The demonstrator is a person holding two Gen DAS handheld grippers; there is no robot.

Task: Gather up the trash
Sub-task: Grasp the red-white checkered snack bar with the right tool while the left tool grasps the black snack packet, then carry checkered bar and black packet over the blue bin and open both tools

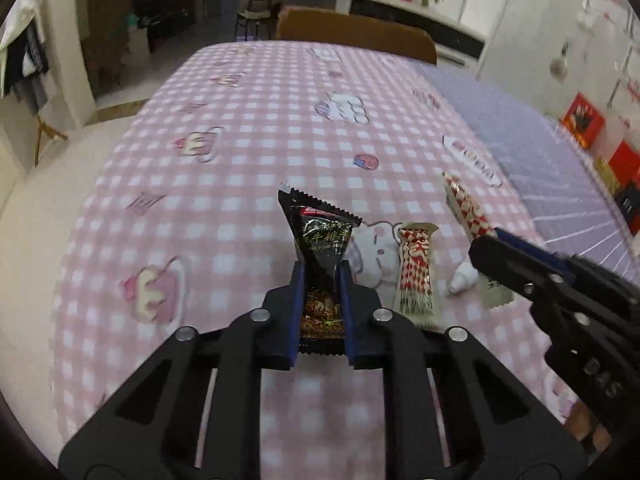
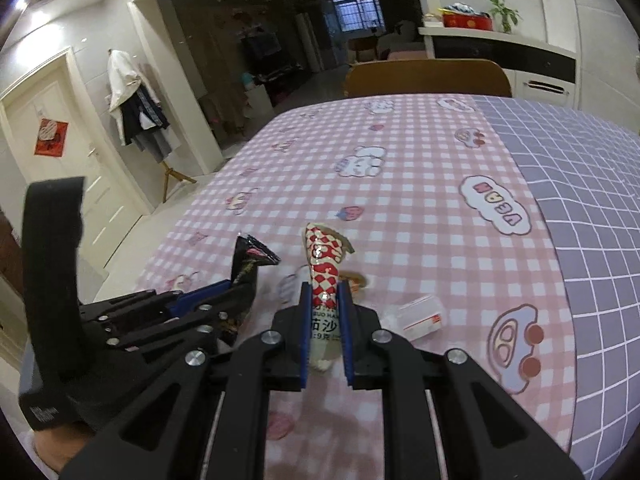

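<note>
Pointing forward-up, black wrapper (image 1: 320,240), checkered sachet (image 2: 325,276)

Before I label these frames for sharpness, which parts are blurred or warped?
Left wrist view: the right gripper and the tablecloth at its edges are smeared, while the black packet stays fairly crisp. Right wrist view: sharper overall, with glare on the checkered packet. Both bow towards the rim.

Ahead of you, the tabletop (image 2: 400,184) wears a pink-and-white checked cloth with cartoon prints, joined on your right by a lilac grid-patterned cloth (image 2: 580,200). A brown wooden chair back (image 2: 428,78) stands at the far edge. Beyond, a dark doorway shows a barred window (image 2: 358,12); a white panelled door (image 2: 60,152) sits left.
</note>
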